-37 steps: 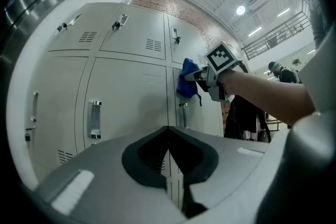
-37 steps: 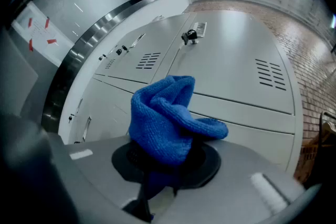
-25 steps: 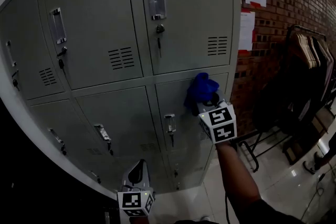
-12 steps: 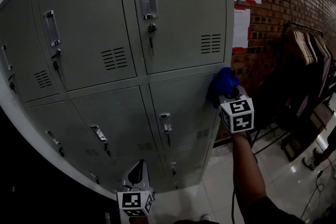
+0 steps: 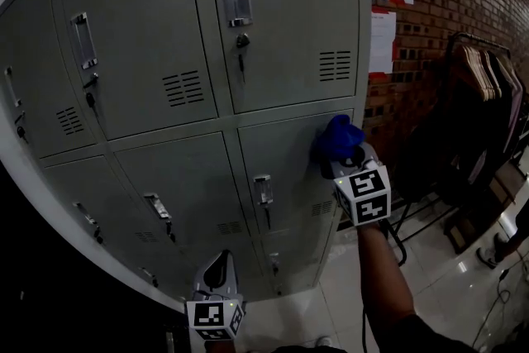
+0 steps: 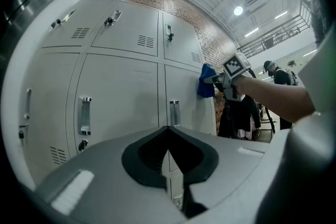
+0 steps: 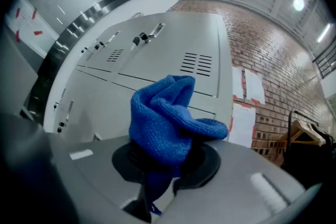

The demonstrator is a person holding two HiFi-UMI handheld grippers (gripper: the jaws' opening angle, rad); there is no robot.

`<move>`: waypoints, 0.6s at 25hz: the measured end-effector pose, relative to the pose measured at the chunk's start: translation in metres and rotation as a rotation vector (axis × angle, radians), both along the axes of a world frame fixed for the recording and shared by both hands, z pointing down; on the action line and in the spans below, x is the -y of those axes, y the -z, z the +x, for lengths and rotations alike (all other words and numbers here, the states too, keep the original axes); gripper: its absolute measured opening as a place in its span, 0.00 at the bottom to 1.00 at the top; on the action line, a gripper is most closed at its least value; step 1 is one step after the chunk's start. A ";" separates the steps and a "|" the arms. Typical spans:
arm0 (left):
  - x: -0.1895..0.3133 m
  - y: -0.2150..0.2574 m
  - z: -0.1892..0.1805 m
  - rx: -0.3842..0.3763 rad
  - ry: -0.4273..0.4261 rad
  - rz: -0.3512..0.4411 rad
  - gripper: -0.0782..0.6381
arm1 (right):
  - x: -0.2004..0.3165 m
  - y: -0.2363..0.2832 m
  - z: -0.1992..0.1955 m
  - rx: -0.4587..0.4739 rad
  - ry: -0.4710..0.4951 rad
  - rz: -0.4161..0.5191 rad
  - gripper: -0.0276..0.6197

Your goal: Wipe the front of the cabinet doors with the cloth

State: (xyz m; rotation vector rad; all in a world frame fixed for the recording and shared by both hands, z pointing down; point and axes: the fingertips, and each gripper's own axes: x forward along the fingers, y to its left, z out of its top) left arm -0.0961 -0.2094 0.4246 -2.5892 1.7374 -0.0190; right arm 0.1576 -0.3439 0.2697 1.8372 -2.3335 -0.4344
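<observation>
our right tool [image 5: 340,161] clamped on a crumpled blue knitted cloth [image 5: 334,138], cloth against a grey metal cabinet door [image 5: 281,153] at three o'clock, our left tool [image 5: 217,264] closed, empty, at six o'clock

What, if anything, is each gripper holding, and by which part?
The right gripper is shut on the blue cloth, pinching its bunched lower end; the rest bulges out past the jaws. The left gripper is shut and holds nothing.
</observation>
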 end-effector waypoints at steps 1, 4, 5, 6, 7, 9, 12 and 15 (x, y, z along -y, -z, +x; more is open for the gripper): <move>0.000 -0.001 -0.001 0.000 0.003 0.000 0.13 | -0.002 -0.005 -0.017 -0.003 0.035 -0.005 0.17; -0.001 0.002 -0.005 -0.005 0.012 0.003 0.13 | -0.005 -0.021 -0.069 -0.016 0.134 -0.029 0.17; -0.002 0.002 -0.007 -0.004 0.015 0.004 0.13 | -0.005 -0.026 -0.087 -0.021 0.166 -0.037 0.17; -0.002 0.001 -0.010 -0.003 0.019 0.005 0.13 | -0.005 -0.031 -0.104 -0.029 0.197 -0.044 0.17; -0.002 0.001 -0.012 -0.004 0.025 0.007 0.13 | -0.004 -0.034 -0.121 -0.041 0.224 -0.048 0.17; -0.004 0.004 -0.018 -0.009 0.040 0.010 0.13 | -0.002 -0.040 -0.147 -0.078 0.258 -0.055 0.17; -0.005 0.003 -0.031 -0.012 0.067 0.010 0.13 | 0.006 -0.046 -0.166 -0.125 0.259 -0.064 0.17; -0.005 0.000 -0.041 -0.015 0.085 0.007 0.13 | 0.009 -0.046 -0.166 -0.126 0.248 -0.061 0.17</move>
